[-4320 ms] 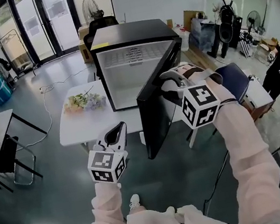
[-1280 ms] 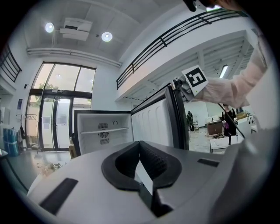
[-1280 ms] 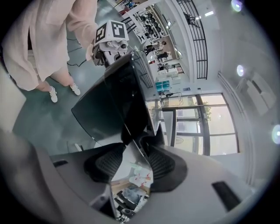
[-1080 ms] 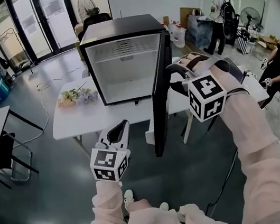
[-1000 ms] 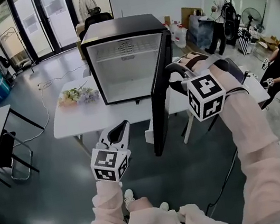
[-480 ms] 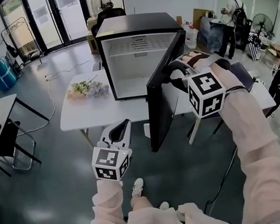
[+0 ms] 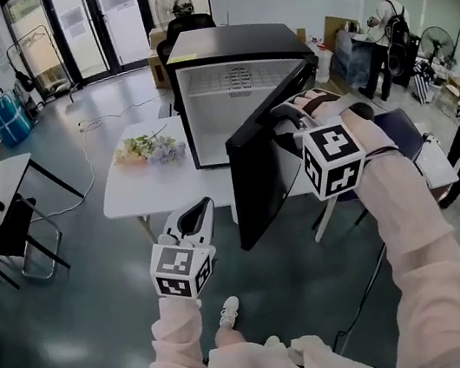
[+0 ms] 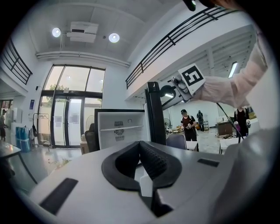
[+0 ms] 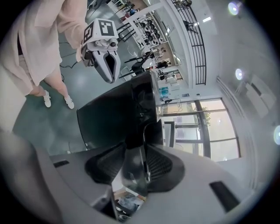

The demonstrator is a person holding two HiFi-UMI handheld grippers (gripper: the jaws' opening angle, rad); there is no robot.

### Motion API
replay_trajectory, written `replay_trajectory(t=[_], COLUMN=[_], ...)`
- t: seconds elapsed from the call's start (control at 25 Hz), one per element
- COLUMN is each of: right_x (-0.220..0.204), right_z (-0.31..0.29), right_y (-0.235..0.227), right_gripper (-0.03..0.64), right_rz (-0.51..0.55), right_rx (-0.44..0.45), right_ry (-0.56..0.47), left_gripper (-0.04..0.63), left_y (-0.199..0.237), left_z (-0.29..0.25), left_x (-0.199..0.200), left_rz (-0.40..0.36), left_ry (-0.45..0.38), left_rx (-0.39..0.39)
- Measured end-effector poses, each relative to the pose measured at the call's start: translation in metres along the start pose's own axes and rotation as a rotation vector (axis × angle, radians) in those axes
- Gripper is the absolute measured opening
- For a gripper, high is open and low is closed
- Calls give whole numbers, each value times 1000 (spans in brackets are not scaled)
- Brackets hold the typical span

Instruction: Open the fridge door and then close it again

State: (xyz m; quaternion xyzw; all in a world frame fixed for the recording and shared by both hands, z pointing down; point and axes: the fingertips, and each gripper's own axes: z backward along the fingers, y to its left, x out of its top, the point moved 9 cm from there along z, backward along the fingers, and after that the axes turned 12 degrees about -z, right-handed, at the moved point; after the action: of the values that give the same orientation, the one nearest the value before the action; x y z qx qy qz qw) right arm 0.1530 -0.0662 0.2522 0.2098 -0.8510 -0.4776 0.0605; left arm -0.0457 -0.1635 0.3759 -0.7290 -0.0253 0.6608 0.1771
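Room: wide workshop hall with a grey polished floor (image 7: 79, 329) and glass doors behind the fridge; people stand well off to the fridge's right.
Fridge: black compact fridge (image 7: 223, 43) with a white lining, upright on a white rectangular table (image 7: 141, 201). Its cavity looks bare.
Door: glossy black fridge door (image 7: 260, 178), hinged on the fridge's right side. It stands about half open, swung out in front of the fridge's mouth.
Right gripper: the right gripper (image 7: 280, 117) sits on the door's top edge, partway between the hinge and the free corner. In its own view (image 9: 138, 164) the door's edge stands between the pads. The jaws have just been closing and look clenched on both faces.
Left gripper: the left gripper (image 7: 191, 221) hangs in front of the fridge and below it, left of the door, well apart from both. In its own view (image 8: 142, 159) the jaws are together with nothing between them.
Flowers: bunch of pale flowers (image 7: 146, 149) on the table, just left of the fridge.
Handling: the door is probably stiff and swings lightly on its hinge, but its glossy skin may slip under the pads. The seal may tug near the cabinet, and a hard shove might slide the small fridge.
Best hold: the top edge nearer the free corner, far from the hinge, likely gives the easiest leverage.
Stage: the door is not yet shut.
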Motion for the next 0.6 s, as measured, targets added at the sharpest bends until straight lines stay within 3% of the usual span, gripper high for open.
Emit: replay_trajectory(t=[0.6], right_x=[24], right_z=[-44], right_y=[-28], right_gripper=[150], right_rz=[-21], right_rx=[-17], right_ry=[-41], left_gripper=[12], left_y=[42], left_z=[-19], left_x=[-13], left_rz=[25], left_ry=[19], left_rx=[51])
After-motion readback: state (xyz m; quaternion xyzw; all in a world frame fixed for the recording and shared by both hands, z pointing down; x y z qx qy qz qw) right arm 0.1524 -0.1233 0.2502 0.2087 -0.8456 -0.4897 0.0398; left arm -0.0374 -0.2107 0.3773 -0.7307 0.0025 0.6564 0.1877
